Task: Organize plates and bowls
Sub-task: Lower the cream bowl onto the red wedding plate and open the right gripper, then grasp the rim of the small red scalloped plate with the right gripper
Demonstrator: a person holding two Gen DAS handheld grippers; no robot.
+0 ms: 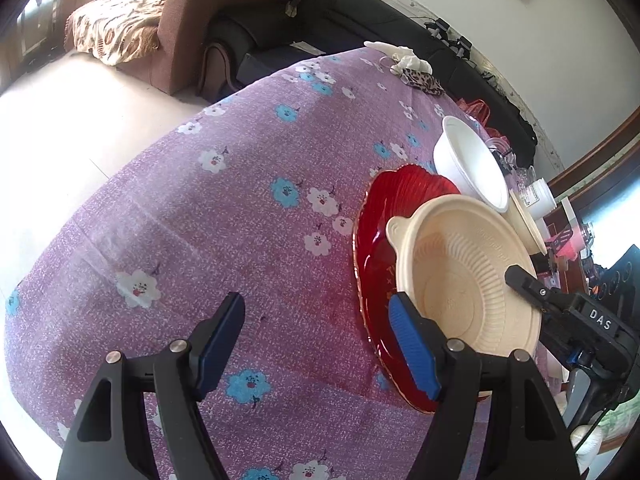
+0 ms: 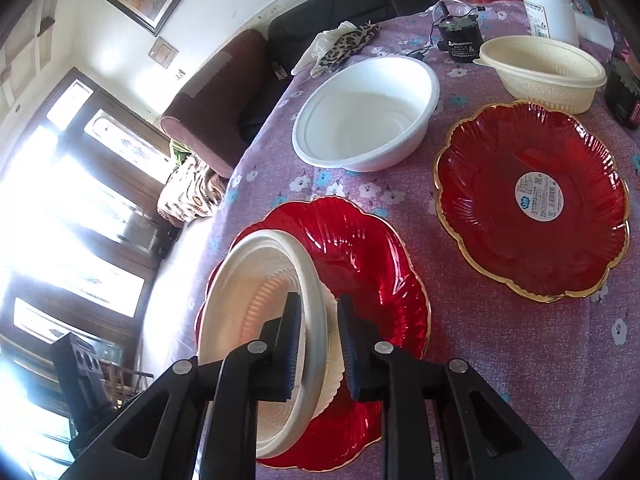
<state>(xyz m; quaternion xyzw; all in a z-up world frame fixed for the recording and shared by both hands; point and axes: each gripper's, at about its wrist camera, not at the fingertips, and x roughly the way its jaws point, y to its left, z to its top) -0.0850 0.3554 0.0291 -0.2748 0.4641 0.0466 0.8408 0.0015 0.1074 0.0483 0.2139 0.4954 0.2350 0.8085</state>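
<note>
A cream ribbed bowl [image 2: 248, 280] [image 1: 460, 272] sits tilted on a red gold-rimmed plate [image 2: 360, 248] [image 1: 380, 208]. My right gripper [image 2: 320, 302] straddles the bowl's near rim, one pad inside and one outside, with a small gap at the outer pad, so it is open. One of its fingers [image 1: 520, 278] shows over the bowl's rim in the left wrist view. My left gripper [image 1: 316, 304] is open and empty above the purple flowered tablecloth [image 1: 240, 220], its right pad beside the red plate's edge. A second red plate [image 2: 532, 200], a white bowl [image 2: 368, 112] and another cream bowl [image 2: 544, 76] stand farther back.
At the table's far side are a white jar [image 2: 548, 8], a small black device [image 2: 460, 40] with a cord, and a leopard-print cloth [image 2: 348, 46]. A dark box [image 2: 624, 92] stands at the right edge. The table drops off to the left toward the floor and sofas.
</note>
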